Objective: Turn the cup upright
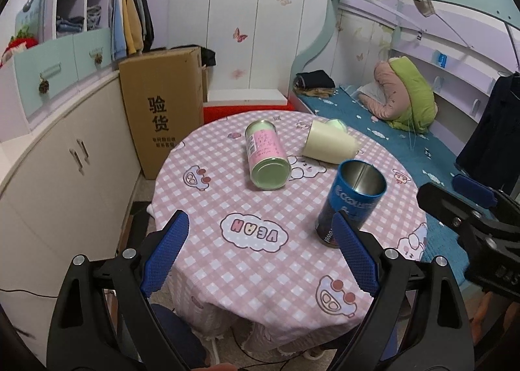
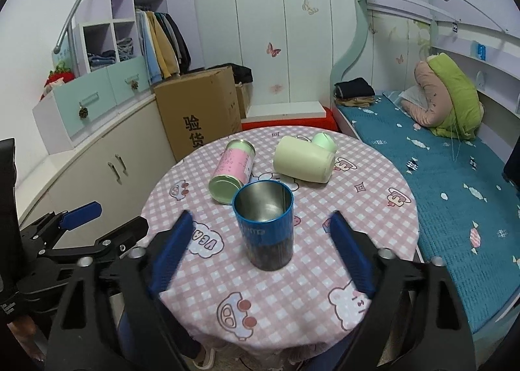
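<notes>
A blue metal cup (image 1: 351,200) (image 2: 265,224) stands upright, open end up, on the round table with a pink checked cloth (image 1: 260,260) (image 2: 292,299). A pink and green can (image 1: 266,155) (image 2: 232,171) lies on its side behind it. A cream cup (image 1: 328,142) (image 2: 304,159) also lies on its side at the back. My left gripper (image 1: 260,249) is open and empty, with the blue cup just beyond its right finger. My right gripper (image 2: 261,247) is open, its fingers on either side of the blue cup, not touching it.
A cardboard box (image 1: 162,108) (image 2: 198,111) stands on the floor left of the table beside low cabinets (image 1: 65,156). A bunk bed with a teal cover (image 2: 438,182) runs along the right. The other gripper shows at each view's edge (image 1: 471,224) (image 2: 65,241).
</notes>
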Demonstrator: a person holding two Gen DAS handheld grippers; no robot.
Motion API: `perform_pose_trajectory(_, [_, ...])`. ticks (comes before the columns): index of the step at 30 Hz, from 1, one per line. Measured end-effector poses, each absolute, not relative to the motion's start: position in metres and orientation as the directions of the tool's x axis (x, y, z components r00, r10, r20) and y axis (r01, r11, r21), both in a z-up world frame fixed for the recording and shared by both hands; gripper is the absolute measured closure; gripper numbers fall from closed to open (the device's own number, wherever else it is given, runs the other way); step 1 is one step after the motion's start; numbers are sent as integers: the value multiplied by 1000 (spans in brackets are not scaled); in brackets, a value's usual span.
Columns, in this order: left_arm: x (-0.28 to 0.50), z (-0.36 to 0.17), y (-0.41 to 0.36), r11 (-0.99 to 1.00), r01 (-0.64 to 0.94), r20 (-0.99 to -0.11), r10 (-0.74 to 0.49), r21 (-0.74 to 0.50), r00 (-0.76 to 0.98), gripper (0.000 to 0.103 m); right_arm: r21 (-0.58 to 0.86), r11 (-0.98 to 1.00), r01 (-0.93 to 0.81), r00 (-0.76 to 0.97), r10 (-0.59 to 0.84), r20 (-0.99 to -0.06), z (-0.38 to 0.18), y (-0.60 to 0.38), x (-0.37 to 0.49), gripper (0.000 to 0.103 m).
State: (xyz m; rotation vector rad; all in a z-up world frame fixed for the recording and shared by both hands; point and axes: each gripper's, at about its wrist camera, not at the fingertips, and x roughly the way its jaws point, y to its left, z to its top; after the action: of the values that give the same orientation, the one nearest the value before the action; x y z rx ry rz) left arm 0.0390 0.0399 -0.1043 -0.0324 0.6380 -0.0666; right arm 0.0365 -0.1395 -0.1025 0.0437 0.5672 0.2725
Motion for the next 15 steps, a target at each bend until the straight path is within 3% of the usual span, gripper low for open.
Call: perform_pose_trajectory(15, [-12,-67,29,1000,21,-500,-14,8,866,13,98,963,-253,858,270,-437,-69,-148,-26,14])
